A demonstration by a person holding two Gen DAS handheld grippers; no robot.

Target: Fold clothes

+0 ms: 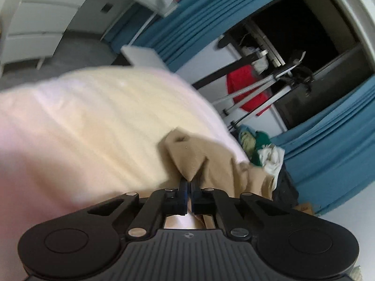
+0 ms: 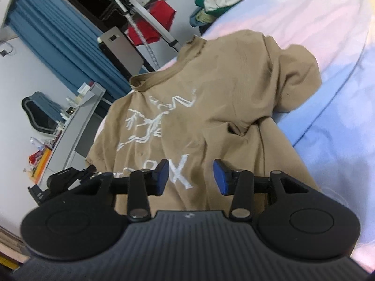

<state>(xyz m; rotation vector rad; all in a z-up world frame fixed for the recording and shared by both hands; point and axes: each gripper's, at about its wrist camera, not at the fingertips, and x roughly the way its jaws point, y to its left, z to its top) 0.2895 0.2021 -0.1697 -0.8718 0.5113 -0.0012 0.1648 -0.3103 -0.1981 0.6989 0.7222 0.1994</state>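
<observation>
A tan T-shirt (image 2: 211, 89) with a white printed logo and letters lies spread on the pastel bedsheet (image 2: 339, 117), collar toward the far side, its right sleeve bunched. My right gripper (image 2: 190, 178) hovers open just above the shirt's lower part, blue pads on either side of the printed letters. In the left wrist view the same tan shirt (image 1: 199, 154) is pinched at a folded edge by my left gripper (image 1: 189, 183), whose fingers are shut on the cloth. The view there is motion-blurred.
A heap of green, white and dark clothes (image 1: 264, 149) lies at the far edge of the bed (image 1: 82, 121). A metal stand with a red garment (image 1: 246, 86), blue curtains (image 1: 328, 140) and a cluttered grey desk (image 2: 70, 131) lie beyond the bed.
</observation>
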